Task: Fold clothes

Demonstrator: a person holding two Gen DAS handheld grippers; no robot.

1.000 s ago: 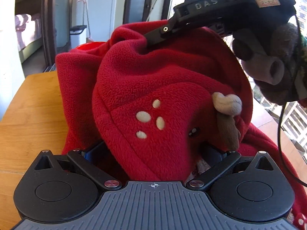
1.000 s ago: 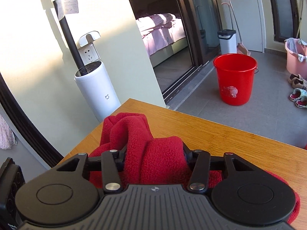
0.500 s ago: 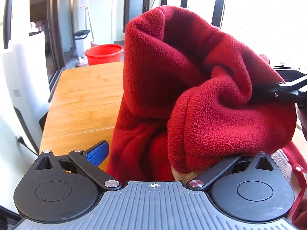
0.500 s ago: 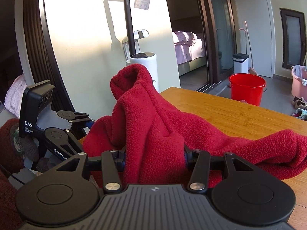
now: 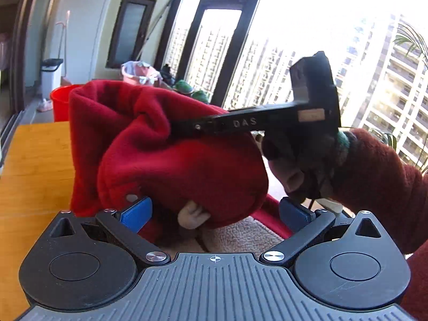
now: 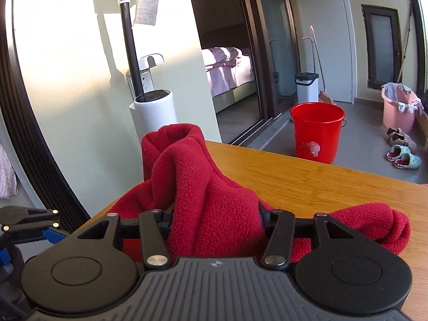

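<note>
Red fleece garment (image 5: 171,160) bunched and lifted over the wooden table (image 6: 307,182), fold not yet formed.

Right gripper (image 6: 216,223) grips a thick wad of fleece, jaws easing open slightly; left gripper (image 5: 214,211) stands open, blue pads clear of the cloth. Fleece looks soft, bulky, light, non-slip; best pinched at a hem or cuff, not mid-bundle. Table edge near on the left; bare tabletop beyond for spreading.

The fleece (image 6: 214,203) sits bunched on the table (image 6: 307,184) near its left edge, a fold trailing right. Beyond the table's far edge a bucket (image 6: 317,131) stands on the floor, a bin (image 6: 307,87) behind it and a tub (image 6: 398,107) off right.
</note>
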